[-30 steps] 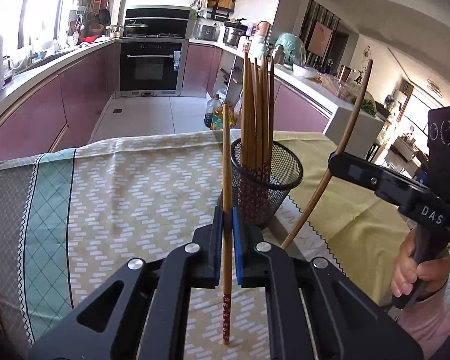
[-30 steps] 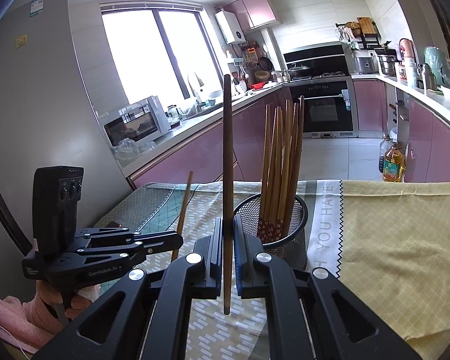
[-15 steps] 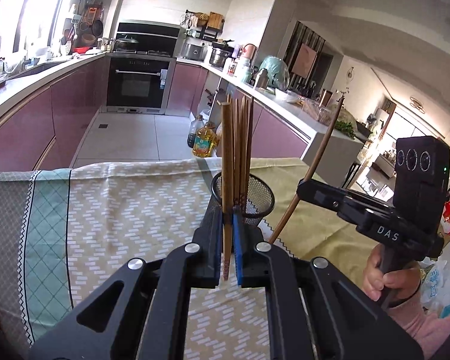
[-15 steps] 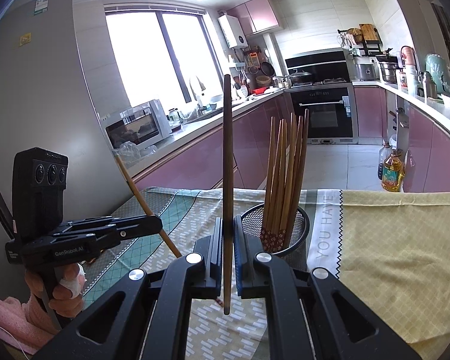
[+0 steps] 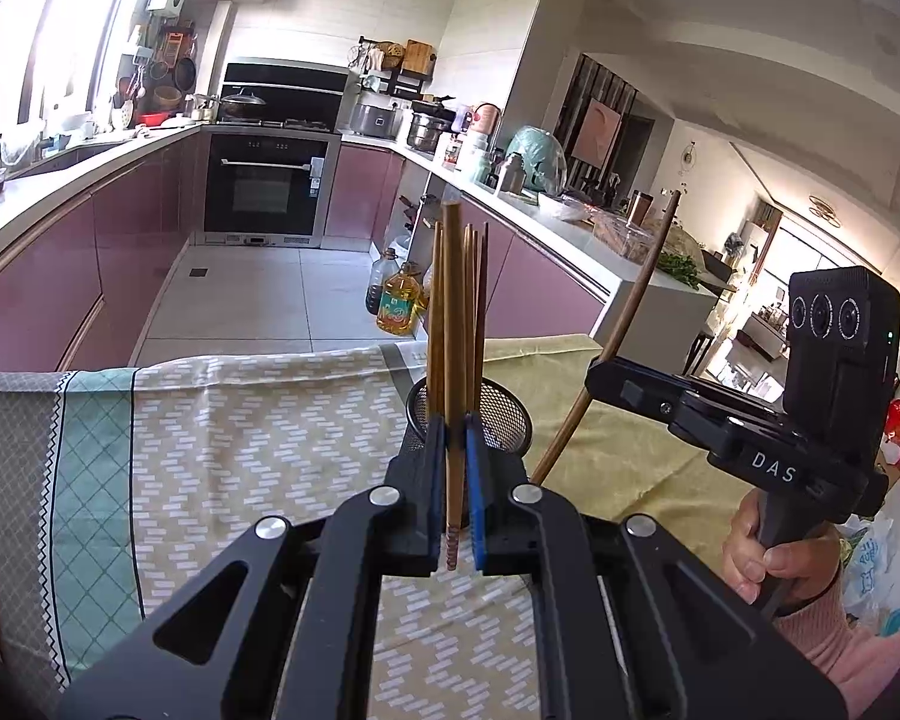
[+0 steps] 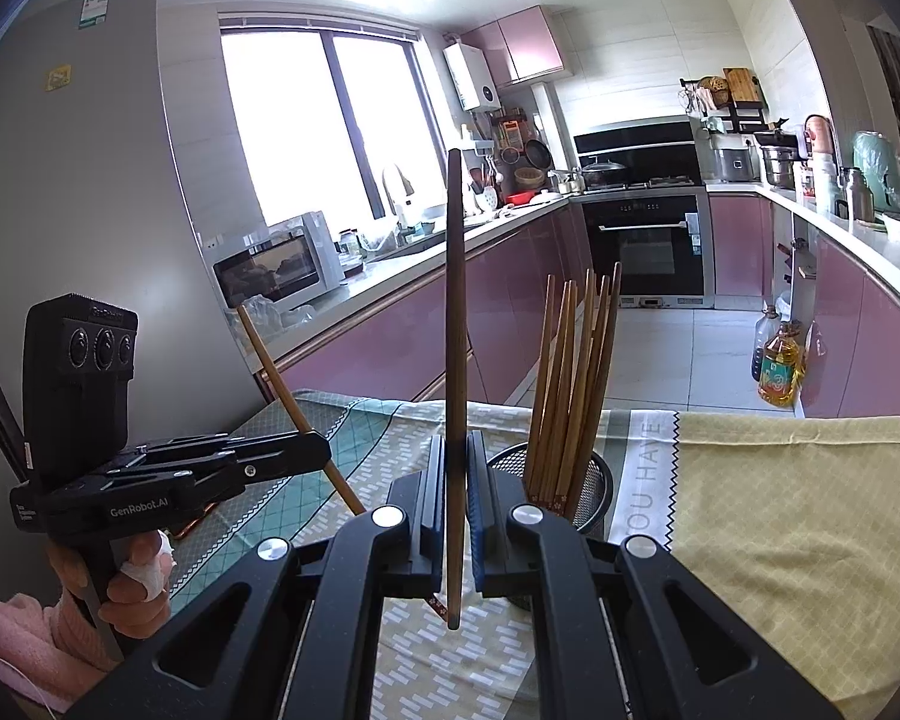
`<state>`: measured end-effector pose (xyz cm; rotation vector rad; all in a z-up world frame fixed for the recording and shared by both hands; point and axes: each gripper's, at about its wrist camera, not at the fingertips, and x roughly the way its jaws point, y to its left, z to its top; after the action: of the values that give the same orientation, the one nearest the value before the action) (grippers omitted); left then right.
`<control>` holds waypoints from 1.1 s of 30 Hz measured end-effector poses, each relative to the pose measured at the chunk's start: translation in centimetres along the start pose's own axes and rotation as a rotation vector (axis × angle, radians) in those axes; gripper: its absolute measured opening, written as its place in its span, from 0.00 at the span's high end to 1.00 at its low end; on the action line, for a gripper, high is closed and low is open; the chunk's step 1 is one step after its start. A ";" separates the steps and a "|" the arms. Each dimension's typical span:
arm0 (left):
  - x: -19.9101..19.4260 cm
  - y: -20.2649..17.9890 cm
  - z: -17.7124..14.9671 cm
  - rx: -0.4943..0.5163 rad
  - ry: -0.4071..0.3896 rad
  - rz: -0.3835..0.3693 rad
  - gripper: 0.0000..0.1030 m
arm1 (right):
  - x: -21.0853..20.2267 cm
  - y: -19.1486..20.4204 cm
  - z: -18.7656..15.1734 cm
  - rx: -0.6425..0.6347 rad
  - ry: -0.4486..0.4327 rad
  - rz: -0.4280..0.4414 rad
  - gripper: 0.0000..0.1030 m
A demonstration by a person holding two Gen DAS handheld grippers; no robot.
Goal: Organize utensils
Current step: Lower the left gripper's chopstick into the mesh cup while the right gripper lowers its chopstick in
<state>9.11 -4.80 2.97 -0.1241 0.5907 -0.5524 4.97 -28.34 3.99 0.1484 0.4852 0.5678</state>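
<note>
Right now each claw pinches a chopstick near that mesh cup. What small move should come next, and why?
Probably carry the left claw forward, above the mesh cup. Its chopstick stands upright but its lower tip is short of the rim, so letting go now would likely miss. The right claw holds its own chopstick off to the side.

Two brown wooden chopsticks off the table: lighter chopstick (image 5: 452, 360) upright, patterned tip down; darker chopstick (image 6: 455, 372) upright too. More chopsticks (image 6: 576, 384) standing bunched in black mesh cup (image 6: 594, 480) on patterned tablecloth (image 5: 240, 450).
</note>
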 end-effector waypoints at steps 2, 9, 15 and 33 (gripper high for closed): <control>0.1 0.1 0.0 0.004 -0.001 0.003 0.93 | -0.1 0.0 0.1 0.000 -0.002 -0.002 0.94; -0.2 -0.5 0.6 0.024 -0.011 0.006 0.93 | -0.5 0.0 0.5 -0.002 -0.014 -0.011 0.94; 0.0 -0.7 0.7 0.034 -0.020 0.008 0.93 | -0.6 0.1 0.5 -0.001 -0.019 -0.013 0.94; -0.8 -1.1 2.4 0.065 -0.073 -0.004 0.93 | -1.7 -0.5 2.4 -0.008 -0.076 -0.016 0.94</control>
<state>9.39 -5.47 5.63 -0.0834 0.5013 -0.5679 5.14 -29.68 6.64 0.1580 0.4105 0.5466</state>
